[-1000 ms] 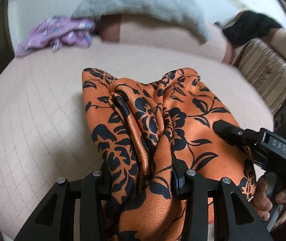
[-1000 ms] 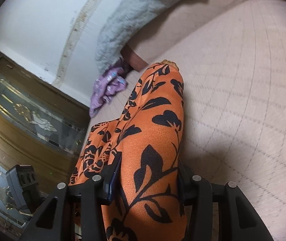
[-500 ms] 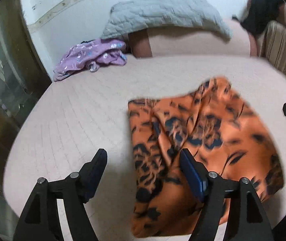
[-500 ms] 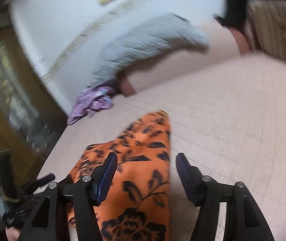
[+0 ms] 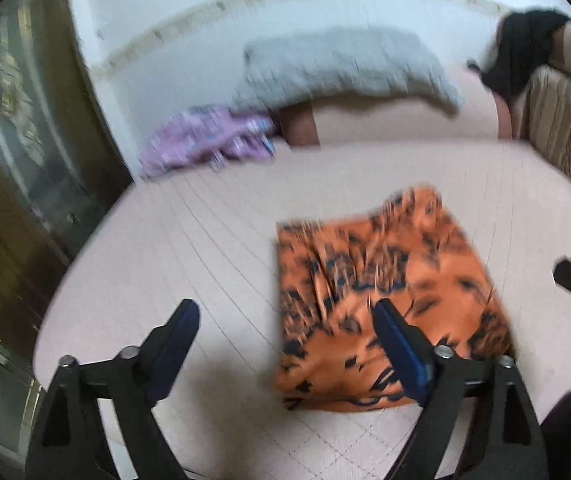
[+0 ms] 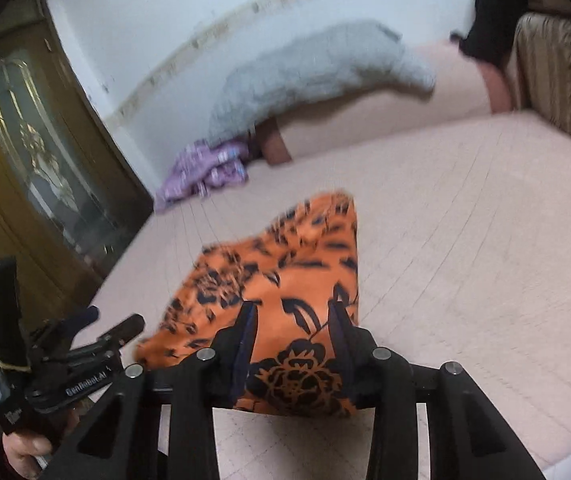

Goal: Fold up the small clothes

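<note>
The folded garment [image 5: 385,296] lies flat on the bed [image 5: 189,264], ahead of both hand-held grippers. A crumpled cloth [image 5: 209,146] sits behind it to the left at the bed's far edge, with a blanket [image 5: 345,66] just behind that and a cabinet [image 6: 29,168] at the bed's left.

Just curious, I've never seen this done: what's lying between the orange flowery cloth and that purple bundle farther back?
Nothing: in both wrist views only bare pink quilted bedcover separates the orange cloth from the purple bundle.
</note>
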`<state>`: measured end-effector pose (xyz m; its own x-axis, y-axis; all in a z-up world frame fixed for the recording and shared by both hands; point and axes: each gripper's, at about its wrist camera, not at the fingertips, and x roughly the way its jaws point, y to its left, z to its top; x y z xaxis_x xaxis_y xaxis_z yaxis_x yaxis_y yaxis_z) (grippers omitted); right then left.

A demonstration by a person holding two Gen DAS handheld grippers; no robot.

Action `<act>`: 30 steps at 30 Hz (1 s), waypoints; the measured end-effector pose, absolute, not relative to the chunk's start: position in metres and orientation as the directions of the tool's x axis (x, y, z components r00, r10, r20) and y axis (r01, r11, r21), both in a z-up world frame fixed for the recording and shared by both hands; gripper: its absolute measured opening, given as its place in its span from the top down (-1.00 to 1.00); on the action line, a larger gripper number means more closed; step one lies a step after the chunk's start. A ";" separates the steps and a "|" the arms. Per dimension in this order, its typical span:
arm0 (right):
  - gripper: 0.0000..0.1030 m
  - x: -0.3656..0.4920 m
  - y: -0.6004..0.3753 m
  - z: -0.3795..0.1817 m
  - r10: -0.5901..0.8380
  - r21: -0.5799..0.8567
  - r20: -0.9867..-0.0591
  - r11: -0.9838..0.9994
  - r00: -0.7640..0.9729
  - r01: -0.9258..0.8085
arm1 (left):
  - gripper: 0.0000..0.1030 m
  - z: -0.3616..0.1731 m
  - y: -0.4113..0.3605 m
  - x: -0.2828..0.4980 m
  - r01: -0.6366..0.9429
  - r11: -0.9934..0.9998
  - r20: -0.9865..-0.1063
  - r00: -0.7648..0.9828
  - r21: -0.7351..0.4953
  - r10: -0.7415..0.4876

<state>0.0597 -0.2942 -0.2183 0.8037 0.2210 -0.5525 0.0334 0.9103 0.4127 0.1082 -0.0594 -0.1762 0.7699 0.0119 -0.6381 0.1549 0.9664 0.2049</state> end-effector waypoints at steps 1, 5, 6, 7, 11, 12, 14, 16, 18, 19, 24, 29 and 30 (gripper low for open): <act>0.20 0.054 -0.294 -0.210 0.214 0.407 -0.540 0.913 0.814 0.031 | -0.84 -0.160 -0.059 0.099 0.137 0.970 -0.601 0.799 0.200 0.011; -0.02 0.025 -0.292 -0.167 0.159 0.351 -0.466 0.936 0.870 0.018 | -0.98 -0.124 -0.061 0.081 0.112 0.975 -0.532 0.847 0.191 0.006; -0.03 0.019 -0.292 -0.157 0.150 0.340 -0.454 0.940 0.878 0.016 | -0.98 -0.115 -0.061 0.075 0.111 0.975 -0.517 0.856 0.192 0.005; -0.03 0.014 -0.292 -0.148 0.140 0.329 -0.442 0.944 0.886 0.015 | -0.98 -0.107 -0.062 0.068 0.109 0.975 -0.503 0.864 0.193 0.003; -0.10 -0.007 -0.288 -0.120 0.125 0.305 -0.393 0.952 0.911 0.001 | -1.00 -0.090 -0.059 0.055 0.117 0.981 -0.498 0.867 0.157 -0.024; -0.10 -0.011 -0.286 -0.115 0.120 0.298 -0.387 0.955 0.914 0.001 | -1.00 -0.085 -0.058 0.051 0.115 0.982 -0.492 0.870 0.147 -0.028; -0.11 -0.019 -0.283 -0.107 0.115 0.284 -0.376 0.959 0.919 -0.004 | -1.00 -0.077 -0.054 0.042 0.112 0.985 -0.471 0.881 0.128 -0.039; -0.16 -0.027 -0.279 -0.101 0.106 0.262 -0.364 0.965 0.925 -0.007 | -1.00 -0.068 -0.051 0.035 0.105 0.988 -0.452 0.891 0.112 -0.044; -0.17 -0.032 -0.274 -0.097 0.101 0.244 -0.355 0.970 0.929 -0.012 | -1.00 -0.060 -0.048 0.028 0.093 0.990 -0.433 0.901 0.107 -0.038; -0.17 -0.034 -0.273 -0.094 0.107 0.244 -0.350 0.970 0.931 -0.019 | -1.00 -0.057 -0.047 0.027 0.089 0.990 -0.426 0.904 0.110 -0.034; -0.21 -0.041 -0.268 -0.087 0.098 0.231 -0.334 0.973 0.938 -0.019 | -1.00 -0.047 -0.045 0.017 0.087 0.990 -0.406 0.913 0.112 -0.034; -0.21 -0.042 -0.263 -0.083 0.094 0.222 -0.328 0.975 0.940 -0.020 | -1.00 -0.042 -0.044 0.014 0.079 0.991 -0.402 0.915 0.111 -0.028; -0.21 -0.043 -0.261 -0.082 0.093 0.218 -0.327 0.976 0.941 -0.020 | -1.00 -0.041 -0.043 0.013 0.080 0.991 -0.401 0.915 0.107 -0.031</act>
